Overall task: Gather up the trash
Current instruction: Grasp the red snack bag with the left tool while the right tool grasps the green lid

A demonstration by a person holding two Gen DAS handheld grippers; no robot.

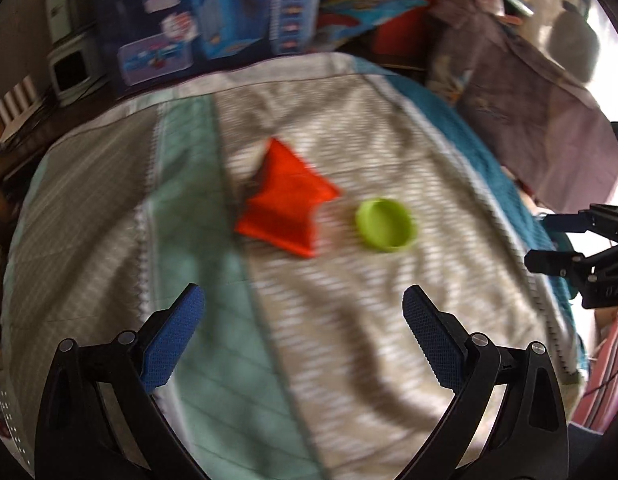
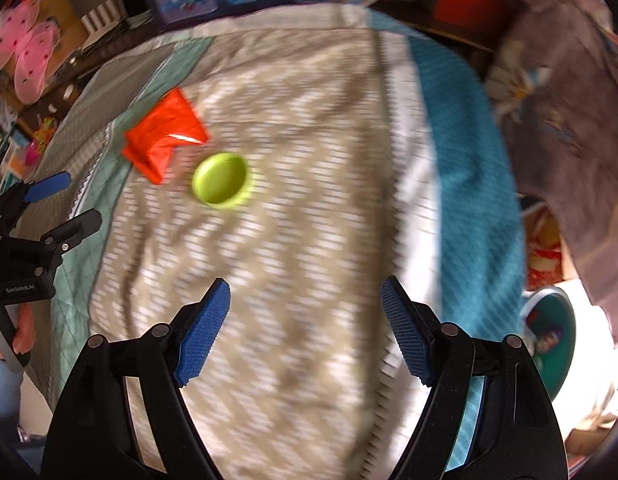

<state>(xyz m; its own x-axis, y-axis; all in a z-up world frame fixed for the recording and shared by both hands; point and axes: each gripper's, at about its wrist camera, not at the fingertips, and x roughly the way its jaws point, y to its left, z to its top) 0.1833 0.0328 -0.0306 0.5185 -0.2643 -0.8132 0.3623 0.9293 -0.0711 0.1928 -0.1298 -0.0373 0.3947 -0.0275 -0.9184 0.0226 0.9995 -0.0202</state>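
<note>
Blurred orange wrapper [image 1: 287, 200] beside green cup [image 1: 386, 230] (contents indiscernible).

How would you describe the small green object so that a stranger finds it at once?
On the patterned beige and teal bedspread, look near the middle. The round lime-green plastic lid lies just beside the crumpled orange-red wrapper; it alone is circular.

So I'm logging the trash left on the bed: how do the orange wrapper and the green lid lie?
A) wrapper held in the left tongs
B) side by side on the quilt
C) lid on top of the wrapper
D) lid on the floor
B: the orange wrapper and the green lid lie side by side on the quilt, and both tongs, left and right, are open and hold nothing.
</note>
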